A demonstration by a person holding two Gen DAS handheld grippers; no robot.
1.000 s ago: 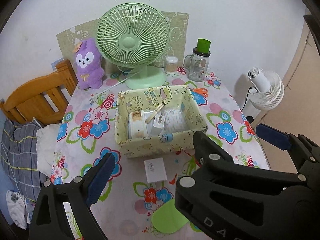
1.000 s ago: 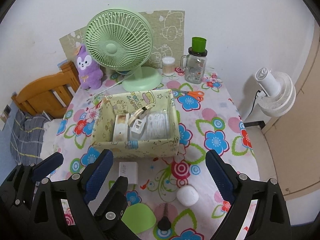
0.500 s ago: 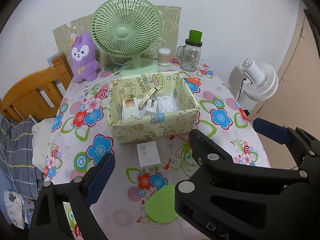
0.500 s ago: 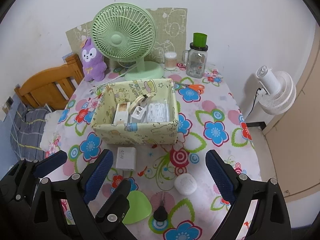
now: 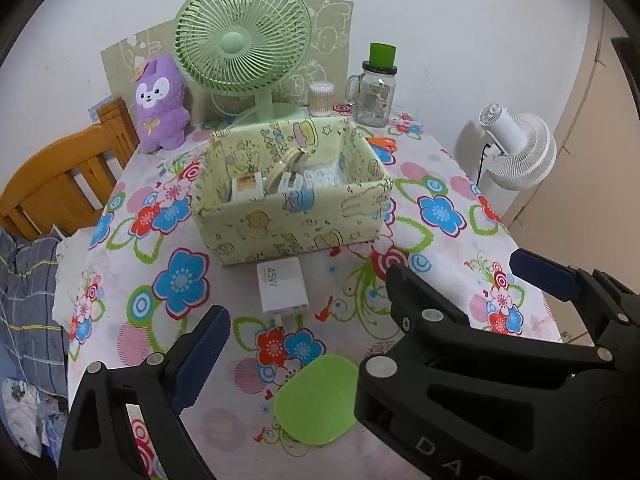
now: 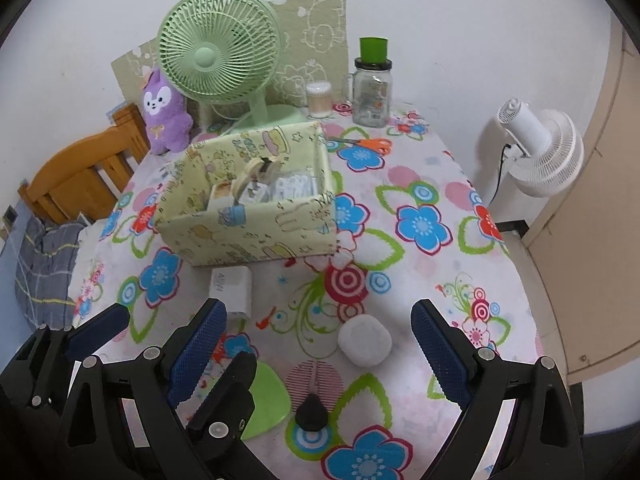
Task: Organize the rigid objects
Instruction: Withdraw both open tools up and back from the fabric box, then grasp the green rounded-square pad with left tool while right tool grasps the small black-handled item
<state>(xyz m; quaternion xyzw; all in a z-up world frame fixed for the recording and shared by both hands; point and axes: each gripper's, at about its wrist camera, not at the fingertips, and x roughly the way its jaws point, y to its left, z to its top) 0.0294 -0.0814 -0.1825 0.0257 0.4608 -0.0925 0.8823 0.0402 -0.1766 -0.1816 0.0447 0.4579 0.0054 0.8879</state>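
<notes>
A pale green patterned storage box [image 5: 288, 224] [image 6: 256, 236] stands mid-table and holds several small white items. In front of it lies a white charger block [image 5: 282, 286] [image 6: 232, 290]. A green flat pad [image 5: 318, 400] [image 6: 266, 398] lies near the front edge. A white round case [image 6: 365, 342] and a small black knob [image 6: 312, 416] show in the right wrist view. My left gripper [image 5: 368, 312] is open and empty above the front of the table. My right gripper [image 6: 316, 344] is open and empty, with the white case between its fingers' line of sight.
A green desk fan [image 5: 244, 40], a purple plush toy [image 5: 160, 104], a cotton swab jar [image 5: 321, 98], a glass mug with green lid [image 5: 376, 88] and orange scissors [image 6: 366, 144] stand at the back. A wooden chair [image 5: 60, 176] is left, a white floor fan [image 5: 520, 148] right.
Both grippers have pulled back and lowered toward the front of the table, so the box now looks farther and flatter. Nothing on the table has moved. Both stay open.
</notes>
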